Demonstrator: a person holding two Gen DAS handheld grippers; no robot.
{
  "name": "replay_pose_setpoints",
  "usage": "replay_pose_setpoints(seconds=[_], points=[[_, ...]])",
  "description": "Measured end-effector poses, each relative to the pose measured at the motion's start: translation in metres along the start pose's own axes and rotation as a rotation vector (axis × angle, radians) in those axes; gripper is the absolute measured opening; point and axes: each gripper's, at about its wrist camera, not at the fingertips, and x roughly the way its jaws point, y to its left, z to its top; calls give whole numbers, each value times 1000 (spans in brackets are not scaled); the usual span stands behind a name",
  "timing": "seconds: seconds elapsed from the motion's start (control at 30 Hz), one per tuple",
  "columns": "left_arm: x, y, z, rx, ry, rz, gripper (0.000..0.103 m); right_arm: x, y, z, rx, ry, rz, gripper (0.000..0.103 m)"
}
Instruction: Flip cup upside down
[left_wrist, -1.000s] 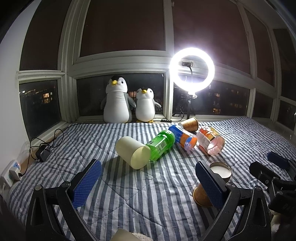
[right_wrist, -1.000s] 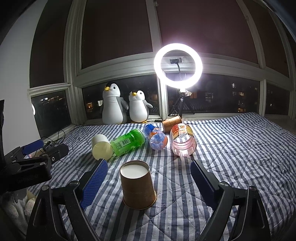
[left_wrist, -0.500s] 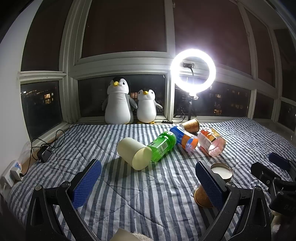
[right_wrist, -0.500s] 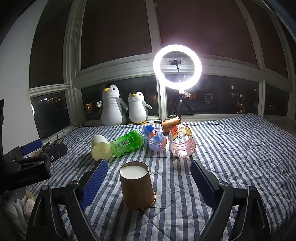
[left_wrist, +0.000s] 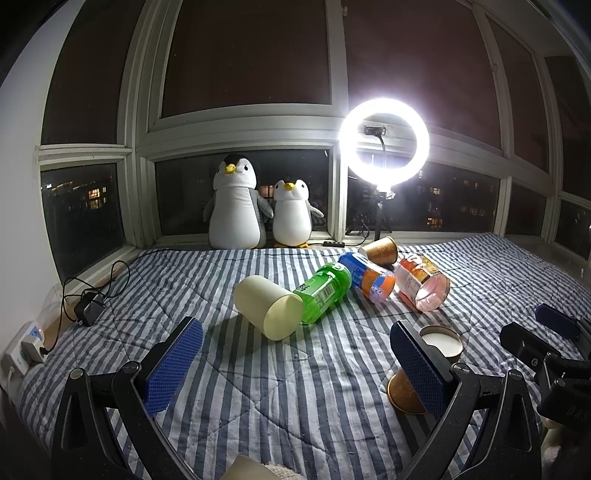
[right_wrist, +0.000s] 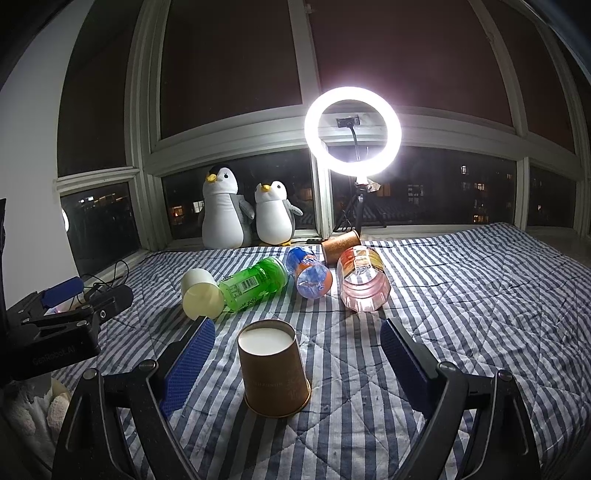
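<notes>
Right wrist view: inverted cup on striped quilt by night windows; both grippers wide open, empty.

The cup is a brown paper one with a coppery sheen and faint printed lettering low on its wall. It stands upside down on the striped bed: the wide mouth is flat against the quilt, and the narrow white base faces up, ringed by a thin raised rim. It sits upright, not tilted, and nothing touches it. In the right wrist view it is centred and near the lens. In the left wrist view the cup shows at the right, partly hidden, with its white base and lower edge visible.
</notes>
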Motion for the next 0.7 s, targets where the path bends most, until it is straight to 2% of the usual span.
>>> replay_pose_setpoints(seconds=[0.7], points=[[3,-2,-2,17,0,15,103,7,-3,-2,9,28,1,89]])
